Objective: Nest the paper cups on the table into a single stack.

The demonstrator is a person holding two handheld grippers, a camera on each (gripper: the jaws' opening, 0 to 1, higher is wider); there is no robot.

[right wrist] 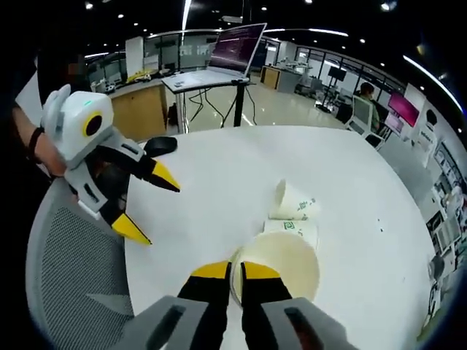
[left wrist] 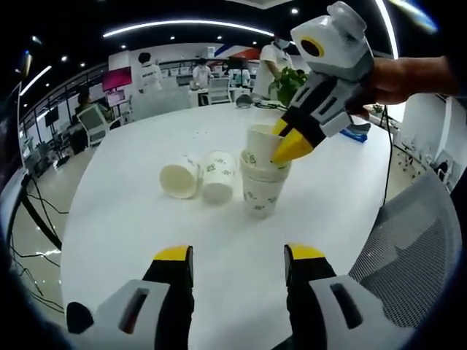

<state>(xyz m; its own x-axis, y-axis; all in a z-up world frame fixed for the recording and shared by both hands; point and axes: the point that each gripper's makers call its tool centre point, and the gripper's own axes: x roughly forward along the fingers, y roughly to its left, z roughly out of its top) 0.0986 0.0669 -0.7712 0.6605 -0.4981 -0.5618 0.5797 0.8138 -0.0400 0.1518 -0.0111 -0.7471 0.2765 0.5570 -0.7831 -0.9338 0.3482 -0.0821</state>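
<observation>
Upright on the round white table (left wrist: 146, 240), mouth up: a stack of nested paper cups (left wrist: 263, 186), its top cup (left wrist: 264, 142) pinched at the rim by the right gripper (left wrist: 290, 142). Just beside the stack, touching side by side: two loose cups (left wrist: 198, 176) lying flat, long axes along the tabletop, mouths away from the left gripper view. Left gripper (left wrist: 237, 255) spread wide, hovering above bare table near the stack.
</observation>
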